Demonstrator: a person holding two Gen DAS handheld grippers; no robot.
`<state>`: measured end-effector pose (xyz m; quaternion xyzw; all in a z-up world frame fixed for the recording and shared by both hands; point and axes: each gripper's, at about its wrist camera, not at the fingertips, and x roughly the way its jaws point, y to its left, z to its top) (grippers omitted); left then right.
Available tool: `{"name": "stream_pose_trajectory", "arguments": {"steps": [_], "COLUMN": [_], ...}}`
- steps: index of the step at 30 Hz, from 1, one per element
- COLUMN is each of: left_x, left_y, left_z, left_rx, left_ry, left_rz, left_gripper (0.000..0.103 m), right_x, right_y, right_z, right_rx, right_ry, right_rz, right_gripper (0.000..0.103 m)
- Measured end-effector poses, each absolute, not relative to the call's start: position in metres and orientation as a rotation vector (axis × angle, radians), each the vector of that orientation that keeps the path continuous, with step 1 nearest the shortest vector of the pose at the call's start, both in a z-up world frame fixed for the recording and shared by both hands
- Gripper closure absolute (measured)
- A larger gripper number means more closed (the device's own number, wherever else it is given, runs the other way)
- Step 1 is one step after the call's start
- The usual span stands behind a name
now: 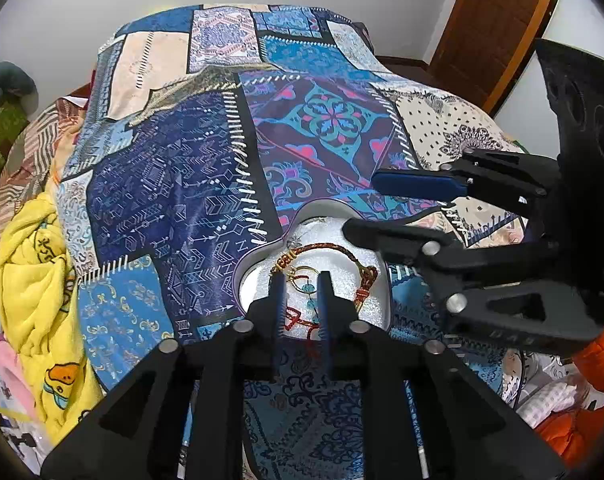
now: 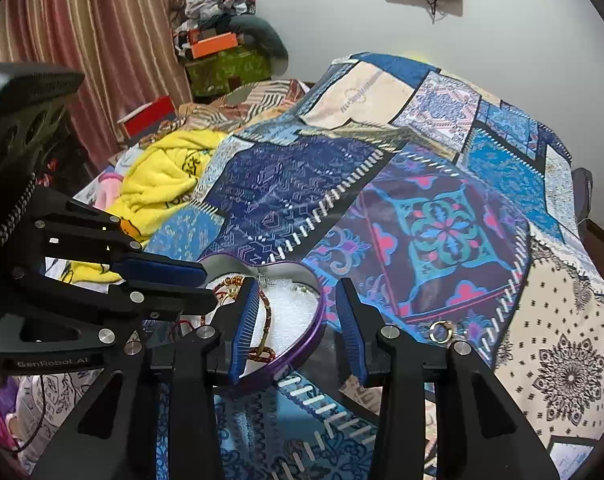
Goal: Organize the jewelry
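Note:
A heart-shaped purple tin (image 2: 302,344) with white foam lining (image 1: 342,276) lies on the patchwork quilt. In it lie a red and gold braided bracelet (image 1: 334,246), a gold ring with a teal pendant (image 1: 304,276) and red cord (image 1: 298,316). My left gripper (image 1: 301,280) hovers over the tin, its jaws a small way apart and empty. My right gripper (image 2: 298,292) is open wide, straddling the tin's right rim; it also shows in the left wrist view (image 1: 366,204). A loose gold ring (image 2: 441,332) lies on the quilt right of the tin.
A yellow duck-print towel (image 1: 42,292) is bunched at the quilt's left edge. Boxes and bags (image 2: 222,56) are piled by the striped curtain (image 2: 102,40). A wooden door (image 1: 490,28) stands at the back right. An orange sleeve (image 1: 590,368) is at the right.

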<state>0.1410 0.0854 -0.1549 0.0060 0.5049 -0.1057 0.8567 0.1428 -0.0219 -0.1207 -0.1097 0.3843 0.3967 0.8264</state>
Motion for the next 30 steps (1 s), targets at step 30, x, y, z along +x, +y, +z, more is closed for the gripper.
{"name": "stream_pose_trajectory", "arguments": {"steps": [30], "left_x": [0.201], "left_y": [0.039], "left_z": [-0.128], "left_rx": [0.049], "left_ry": [0.995], "left_rz": [-0.298], "left_gripper": [0.071], "right_x": [0.204], "right_y": [-0.157], "right_z": [-0.115], "right_rx": [-0.062], "right_ry": [0.826], "right_rz": [0.555], "right_gripper": [0.067]}}
